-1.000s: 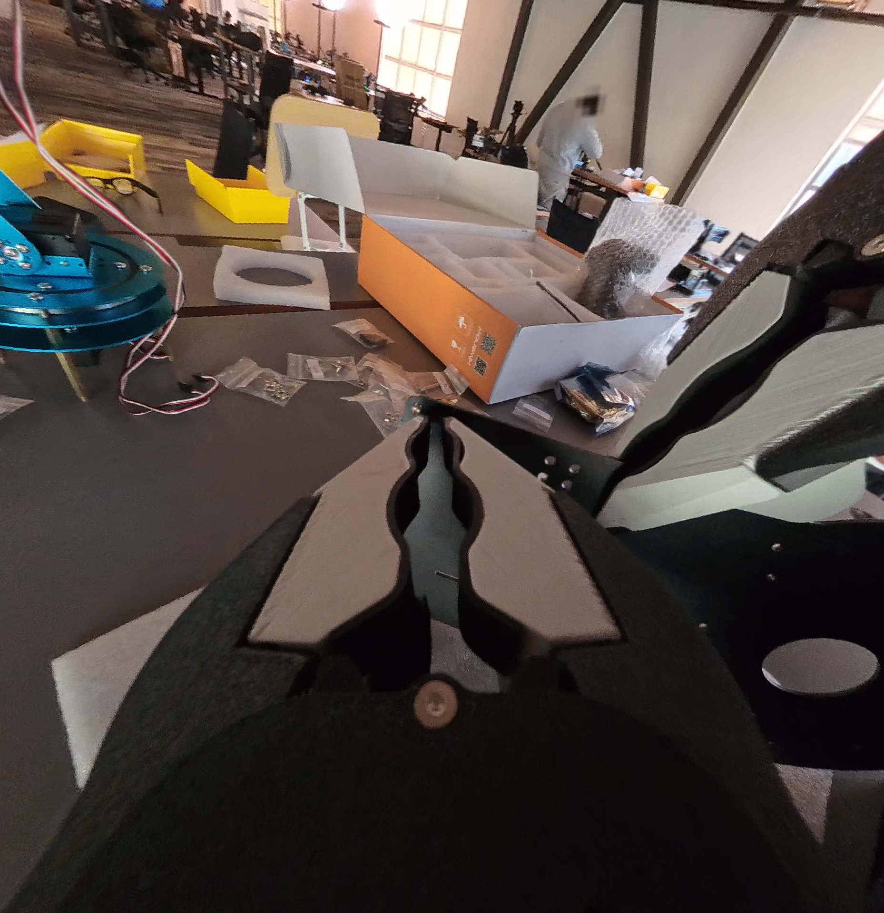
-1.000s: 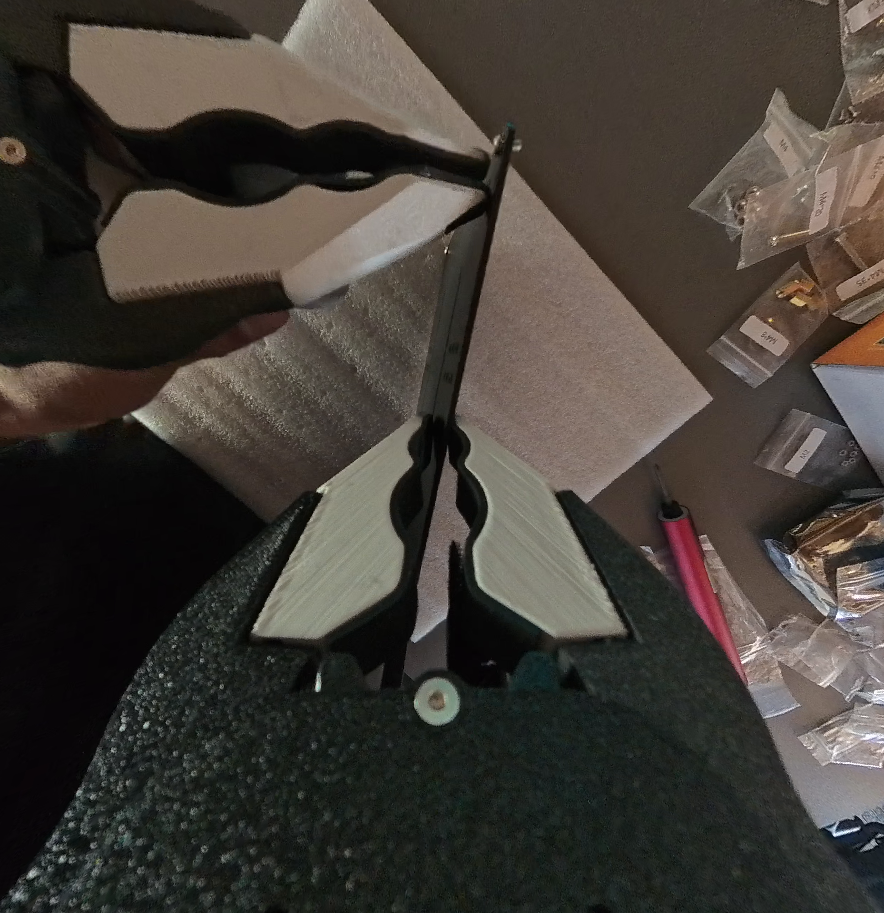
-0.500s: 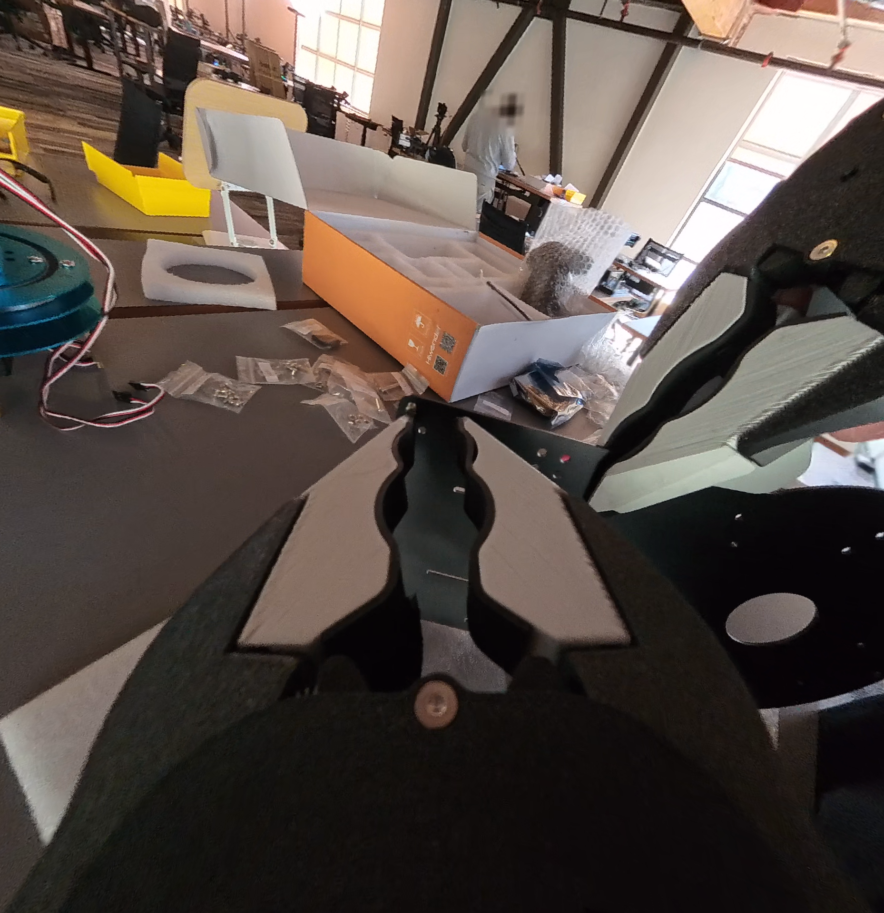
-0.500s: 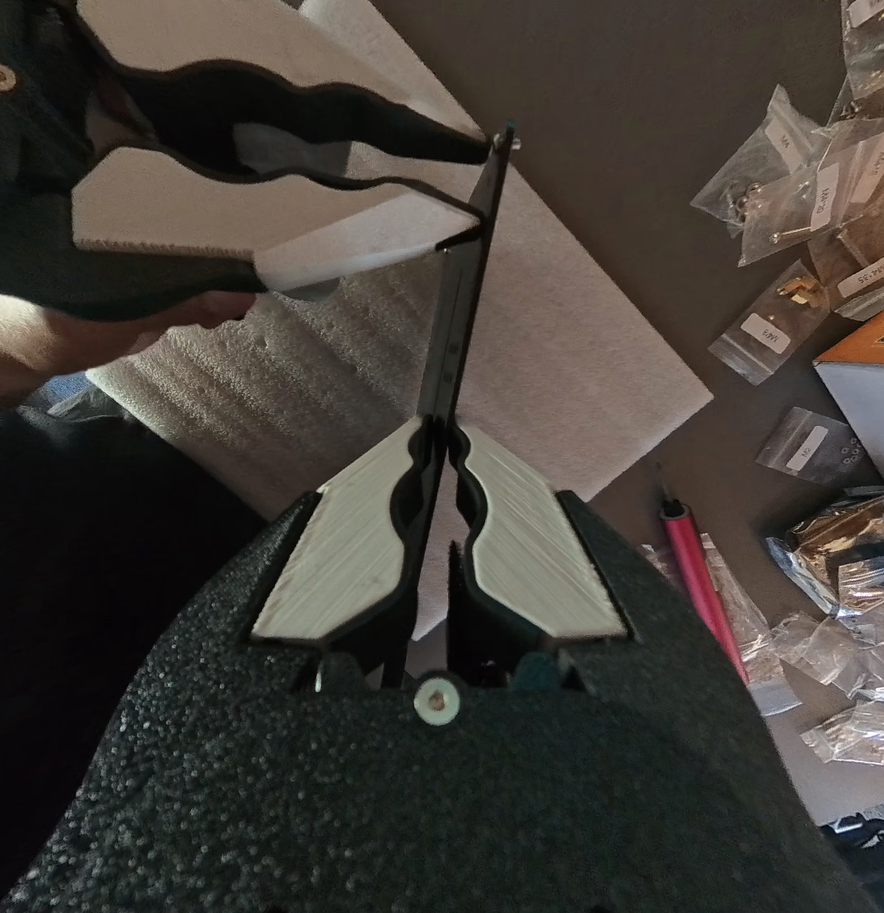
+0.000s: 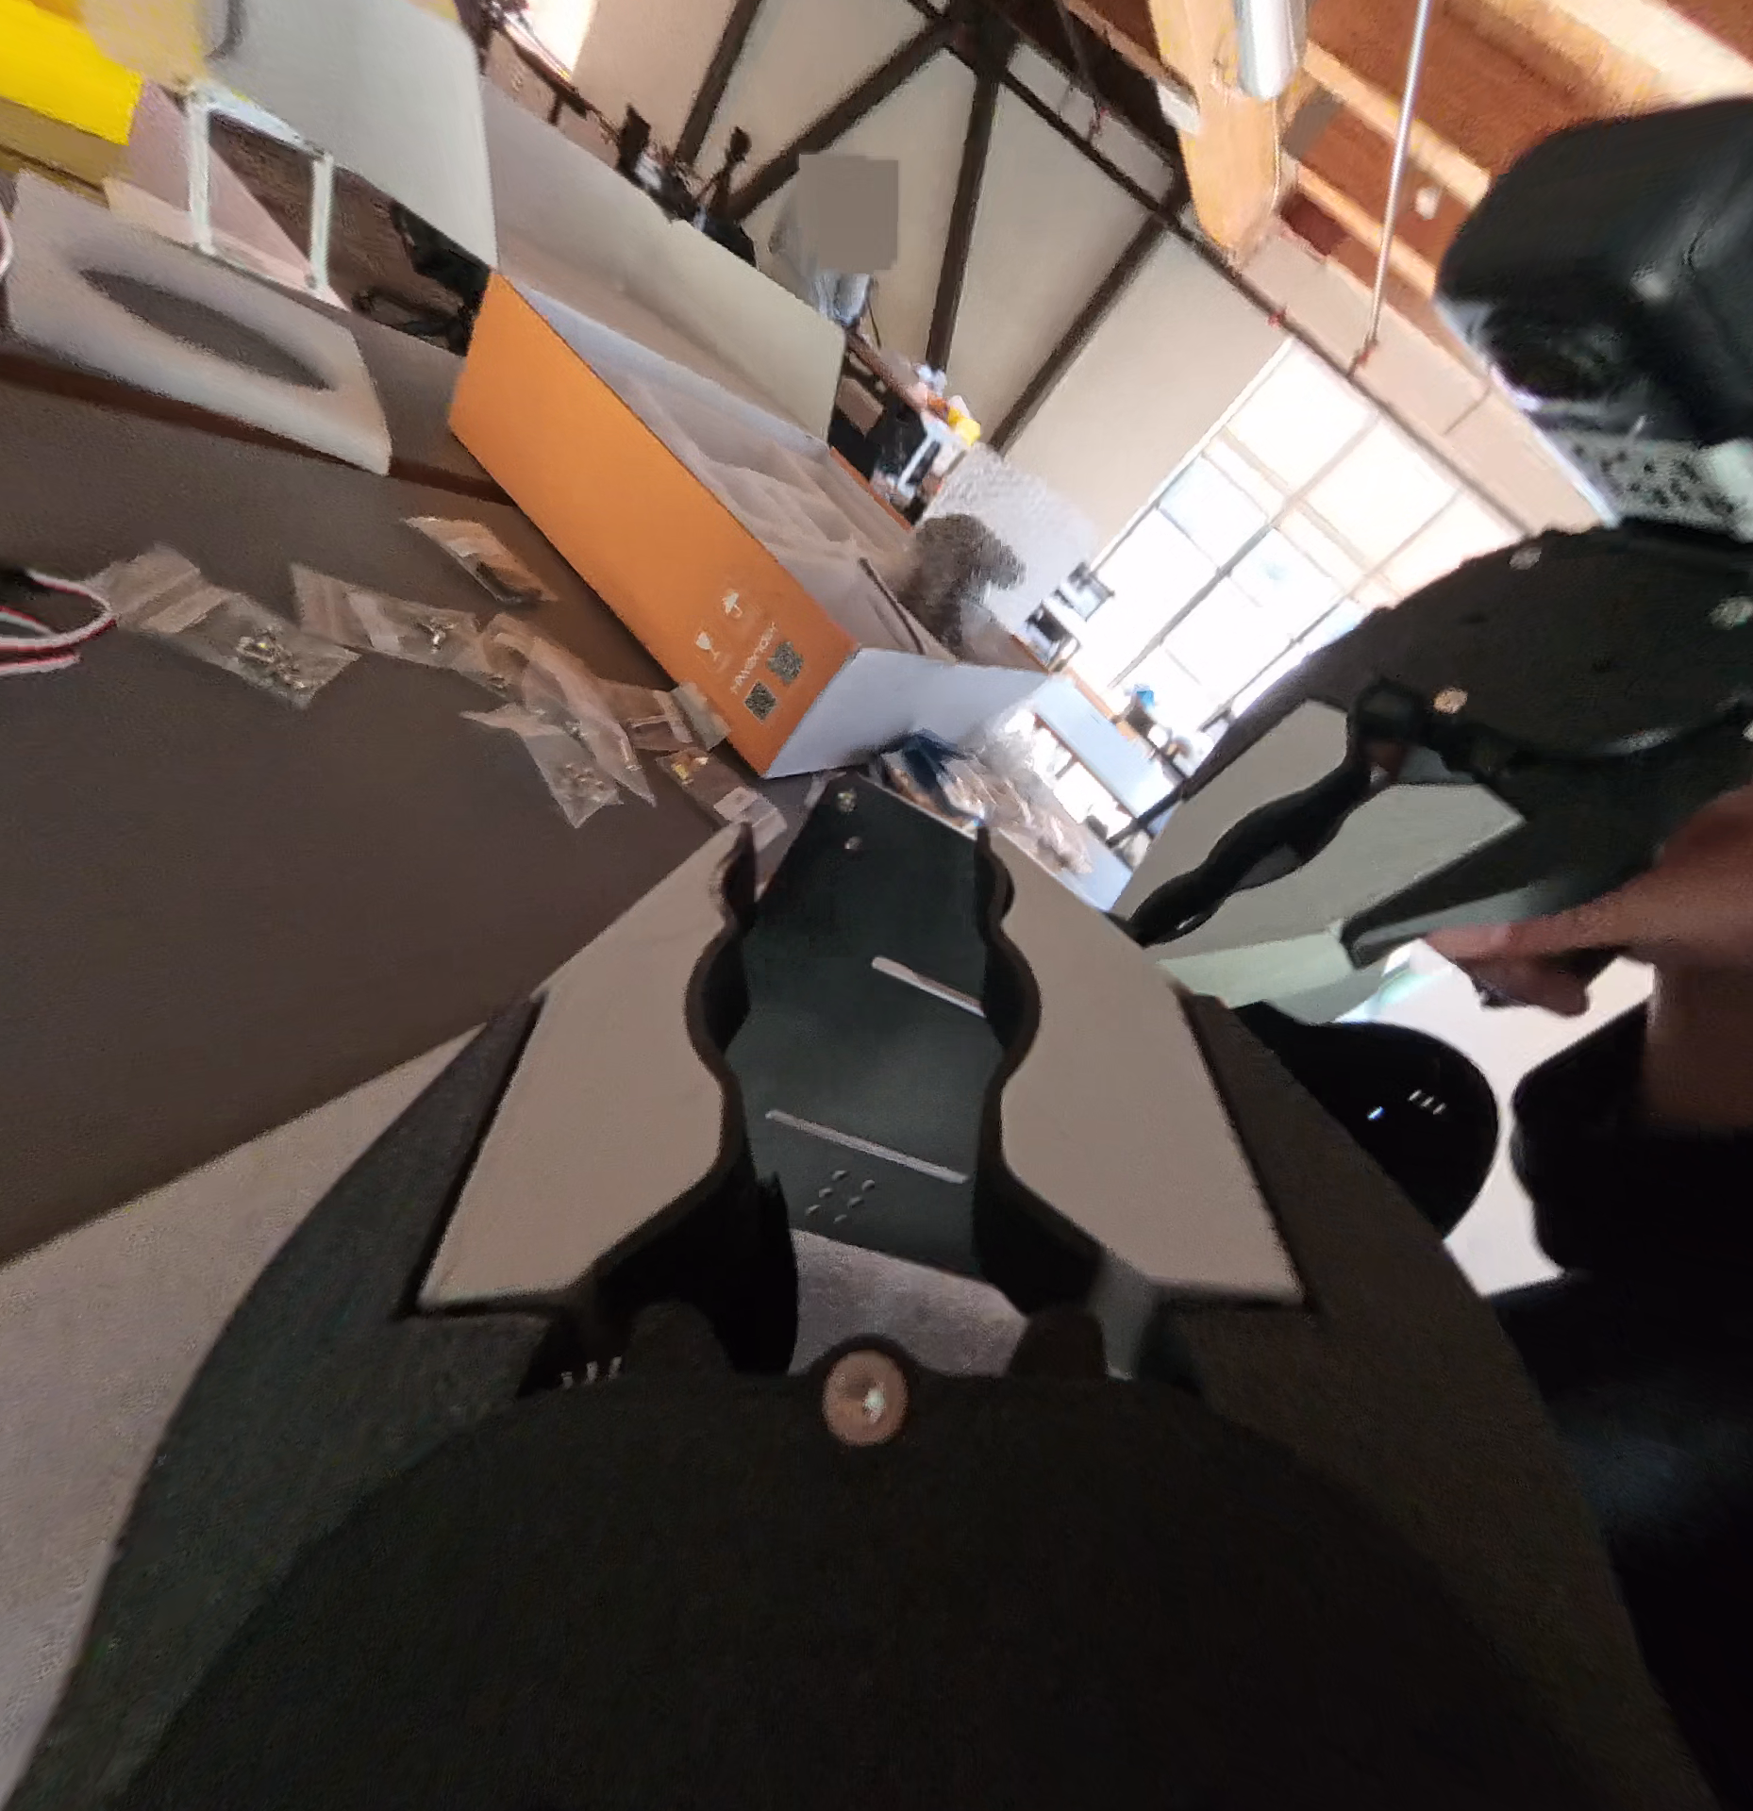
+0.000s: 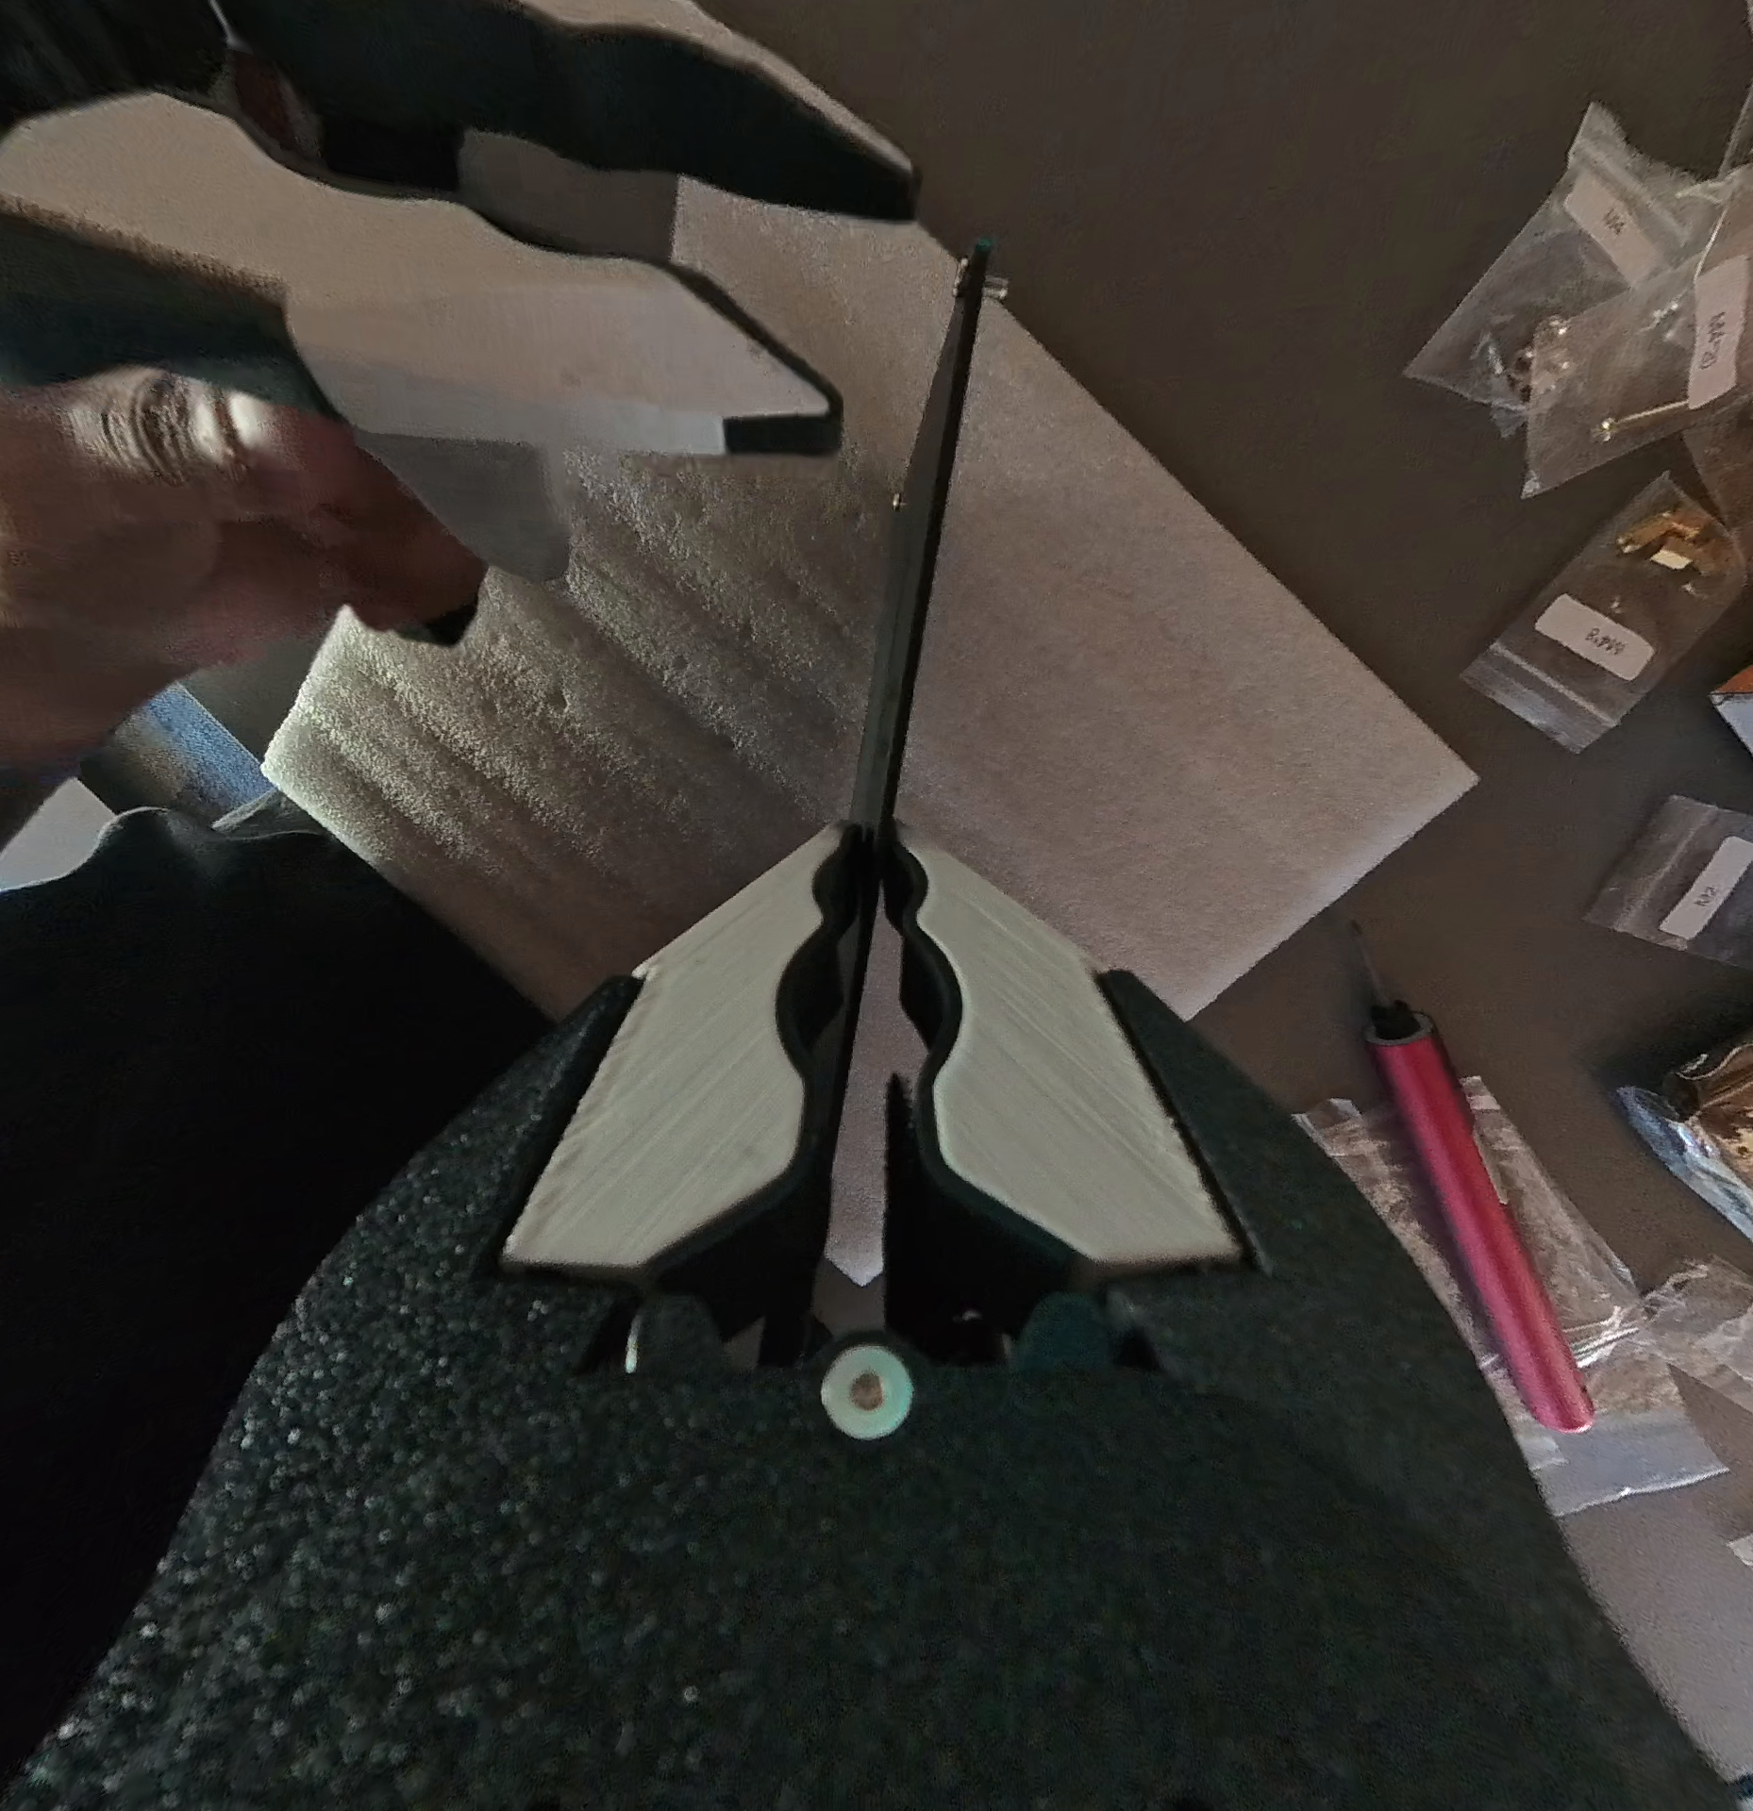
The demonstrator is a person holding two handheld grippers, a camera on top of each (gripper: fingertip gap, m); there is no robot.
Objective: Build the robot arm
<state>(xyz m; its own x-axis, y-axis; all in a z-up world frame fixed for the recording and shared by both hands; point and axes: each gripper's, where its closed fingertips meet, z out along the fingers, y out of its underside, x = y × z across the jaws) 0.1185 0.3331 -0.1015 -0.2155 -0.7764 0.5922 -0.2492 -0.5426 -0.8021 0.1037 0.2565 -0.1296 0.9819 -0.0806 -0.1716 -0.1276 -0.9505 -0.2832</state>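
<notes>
My right gripper (image 6: pixel 868 833) is shut on a thin black metal plate (image 6: pixel 926 549), seen edge-on and standing up from its jaws over a white foam sheet (image 6: pixel 1098 686). My left gripper (image 6: pixel 873 304) is open and empty at the upper left, just clear of the plate's far end, with a hand behind it. In the left wrist view the left gripper (image 5: pixel 858 862) is spread wide and the plate's flat face (image 5: pixel 853 1029), with slots and small holes, shows between its fingers. The right gripper (image 5: pixel 1137 921) grips the plate's right side there.
An open orange and white box (image 5: pixel 637 529) lies on the dark table, with small clear bags of screws (image 5: pixel 265 647) before it; more bags (image 6: pixel 1637 392) are on the right. A pink screwdriver (image 6: pixel 1480 1225) is at the right. A round black disc (image 5: pixel 1392 1127) lies under the right gripper. There is about 8 cm between the tips of the two grippers. About 25 cm separates my right fingertips from the pink screwdriver (image 6: pixel 1480 1225).
My left gripper has opened, let go of the plate's far end and drawn back from it. My right gripper has stayed shut on the plate.
</notes>
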